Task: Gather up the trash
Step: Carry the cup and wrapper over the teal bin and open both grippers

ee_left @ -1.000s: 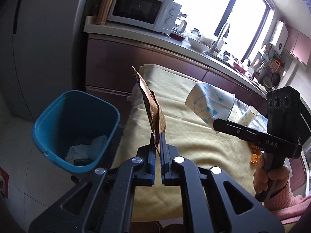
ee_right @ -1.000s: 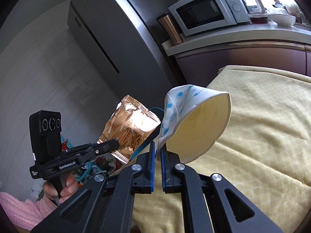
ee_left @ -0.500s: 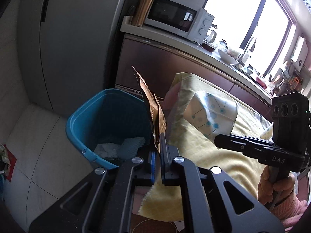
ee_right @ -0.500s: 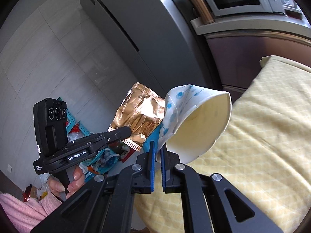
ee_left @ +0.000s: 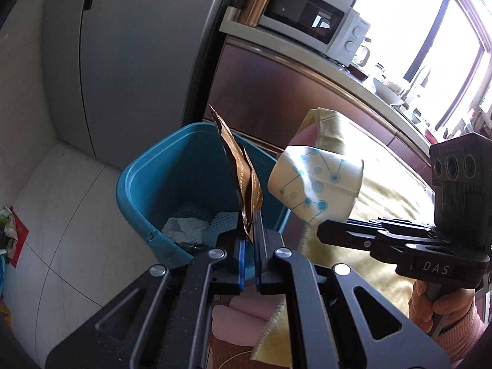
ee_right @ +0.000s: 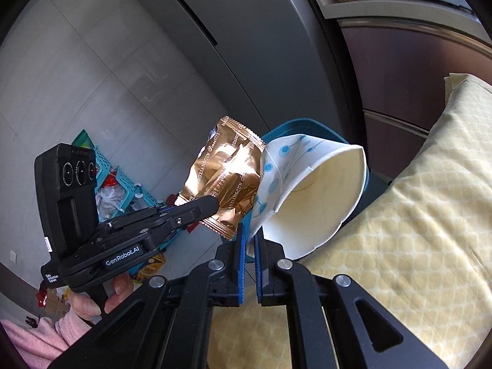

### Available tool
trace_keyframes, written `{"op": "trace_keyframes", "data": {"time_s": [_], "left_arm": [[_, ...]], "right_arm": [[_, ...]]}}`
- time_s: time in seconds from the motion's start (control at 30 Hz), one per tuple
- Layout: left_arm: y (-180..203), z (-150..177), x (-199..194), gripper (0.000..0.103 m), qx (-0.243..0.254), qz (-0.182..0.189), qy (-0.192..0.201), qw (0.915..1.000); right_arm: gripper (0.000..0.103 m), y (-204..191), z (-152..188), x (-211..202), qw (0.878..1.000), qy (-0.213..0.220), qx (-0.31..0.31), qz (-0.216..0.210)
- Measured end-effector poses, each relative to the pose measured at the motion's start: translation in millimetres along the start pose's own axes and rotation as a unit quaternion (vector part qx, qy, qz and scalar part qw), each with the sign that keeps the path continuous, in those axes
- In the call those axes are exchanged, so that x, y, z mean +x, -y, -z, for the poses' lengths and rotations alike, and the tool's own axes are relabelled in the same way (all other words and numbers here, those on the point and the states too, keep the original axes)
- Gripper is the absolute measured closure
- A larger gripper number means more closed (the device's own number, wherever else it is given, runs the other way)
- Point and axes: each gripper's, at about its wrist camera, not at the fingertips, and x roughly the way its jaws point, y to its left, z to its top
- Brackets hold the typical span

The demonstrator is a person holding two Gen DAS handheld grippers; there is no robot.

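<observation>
— Two items in transit? State grips.
— Left gripper [ee_left: 249,233] pinches crinkled bronze foil wrapper [ee_left: 243,181], centre frame over blue plastic bin [ee_left: 138,181]; right gripper [ee_right: 249,240] clamps patterned white paper cup [ee_right: 313,196].
— Next?
— Judged: centre both over the bin, then release.

We see a crinkled foil snack wrapper [ee_right: 226,175] in shiny copper-gold with dark brown lettering, beside a squashed paper cup [ee_left: 316,184], white with pale and bright blue dots joined by thin blue lines, cream inside. A round plastic bin [ee_left: 147,184] is teal blue. The quilted cloth [ee_right: 430,215] is pale yellow in a diamond pattern. Both black grippers carry blue pads [ee_left: 241,249]; a knitted sleeve [ee_right: 33,341] is pink.
</observation>
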Motion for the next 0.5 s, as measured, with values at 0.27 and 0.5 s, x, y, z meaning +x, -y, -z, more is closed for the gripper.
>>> {"op": "trace_keyframes", "data": {"time_s": [0.27, 0.5], "left_arm": [[-8, 4, 22, 0.098, -0.013, -0.007, -0.018, 0.9997], [-12, 7, 41, 0.098, -0.019, -0.014, -0.032, 0.9992]], "right_arm": [[0.098, 0, -16, 30, 1.000, -0.026, 0.004, 0.015], [0.097, 1, -28, 42, 0.999, -0.034, 0.011, 0.027]]}}
